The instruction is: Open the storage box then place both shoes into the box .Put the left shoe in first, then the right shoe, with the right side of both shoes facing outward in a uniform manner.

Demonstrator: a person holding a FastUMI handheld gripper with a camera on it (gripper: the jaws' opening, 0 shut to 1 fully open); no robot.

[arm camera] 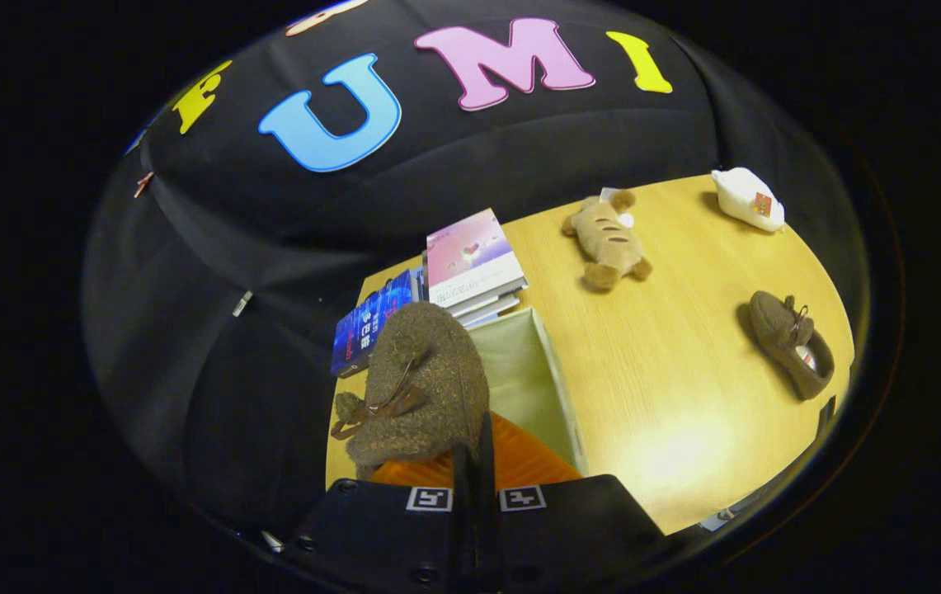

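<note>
The tool [474, 462] is pinching a brown shoe [425, 388] by its rim, both fingers pressed close together on it, and is holding it over the open box [557, 388], whose pale lining is showing at the shoe's 3 o'clock. The second shoe [792, 342] is lying on the table [668, 388] well apart, at the box's 3 o'clock. Stacked books [470, 264] are sitting just beyond the box at 12 o'clock. A plush toy [606, 239] is lying at 1 o'clock, with a white bottle [746, 198] farther out at 2 o'clock.
</note>
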